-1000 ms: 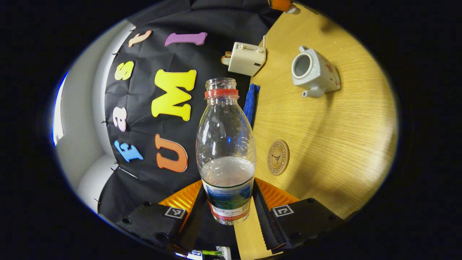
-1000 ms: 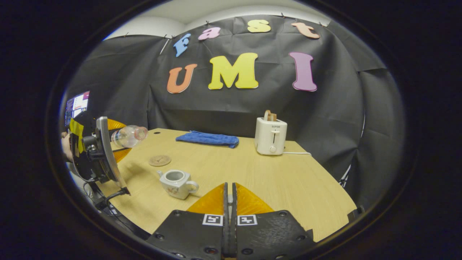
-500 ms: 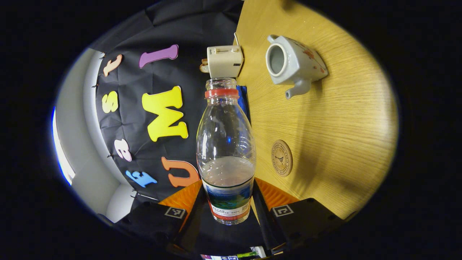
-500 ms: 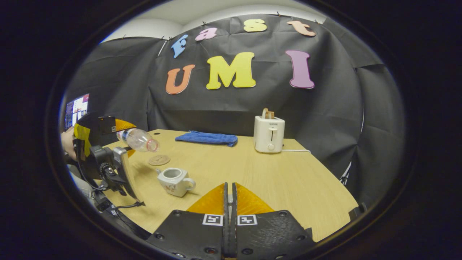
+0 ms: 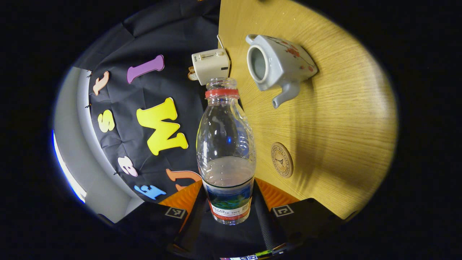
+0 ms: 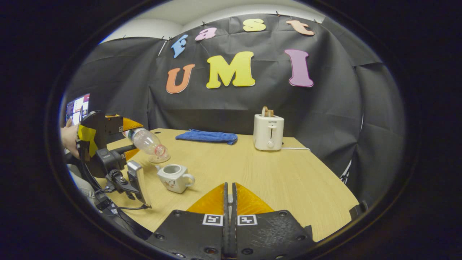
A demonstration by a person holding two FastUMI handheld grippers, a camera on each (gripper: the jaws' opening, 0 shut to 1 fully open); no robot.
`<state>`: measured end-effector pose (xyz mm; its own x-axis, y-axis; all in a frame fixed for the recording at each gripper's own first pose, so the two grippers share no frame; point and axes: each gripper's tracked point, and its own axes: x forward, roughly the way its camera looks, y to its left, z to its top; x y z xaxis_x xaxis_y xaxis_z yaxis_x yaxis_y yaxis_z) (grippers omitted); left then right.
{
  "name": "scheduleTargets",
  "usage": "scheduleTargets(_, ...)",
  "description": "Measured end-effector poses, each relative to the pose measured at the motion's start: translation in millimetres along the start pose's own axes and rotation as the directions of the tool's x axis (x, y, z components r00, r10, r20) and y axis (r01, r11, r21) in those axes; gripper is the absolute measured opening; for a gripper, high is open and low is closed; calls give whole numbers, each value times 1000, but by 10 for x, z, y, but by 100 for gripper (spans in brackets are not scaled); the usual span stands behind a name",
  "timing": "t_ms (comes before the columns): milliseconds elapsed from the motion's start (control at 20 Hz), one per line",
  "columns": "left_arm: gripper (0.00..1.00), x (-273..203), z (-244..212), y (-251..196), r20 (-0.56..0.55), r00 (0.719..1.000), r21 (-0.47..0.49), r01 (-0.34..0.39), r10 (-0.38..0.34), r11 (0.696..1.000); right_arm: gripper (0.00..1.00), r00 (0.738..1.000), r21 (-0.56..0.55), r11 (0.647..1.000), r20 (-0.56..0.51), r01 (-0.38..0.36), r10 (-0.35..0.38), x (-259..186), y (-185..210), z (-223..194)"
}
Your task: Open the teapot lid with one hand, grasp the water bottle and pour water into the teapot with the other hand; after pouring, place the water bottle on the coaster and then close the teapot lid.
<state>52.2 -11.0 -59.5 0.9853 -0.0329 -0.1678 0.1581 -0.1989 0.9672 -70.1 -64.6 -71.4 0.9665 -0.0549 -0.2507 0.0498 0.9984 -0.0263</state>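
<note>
Bottle uncapped, clear, part-full; tilted, mouth above lidless teapot.

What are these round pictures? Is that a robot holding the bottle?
No robot. A person holds a two-finger gripper in each hand, and each carries a camera. The left gripper view looks along the left gripper, which is squeezing a water bottle tipped toward the open teapot. The right gripper view looks across the table from the right gripper, whose fingers are closed together; whether it holds the lid is hidden. Also on the table: a coaster, a toaster and a blue cloth.
</note>
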Motion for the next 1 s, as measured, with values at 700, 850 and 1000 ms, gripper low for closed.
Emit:
scheduleTargets(700, 72, 40, 91, 261, 15, 996, 161, -85, 84, 983, 0, 1000, -12, 1000, 16, 4, -4, -56, 0, 39)
scheduleTargets(850, 71, 76, 95, 272, 15, 997, 182, -83, 81, 980, 0, 1000, -13, 1000, 20, 6, -6, -58, -7, 49)
scheduleTargets(1000, 71, 81, 65, 272, 7, 997, 221, -74, 74, 973, 0, 1000, -6, 1000, 18, 3, -3, -56, -16, 39)
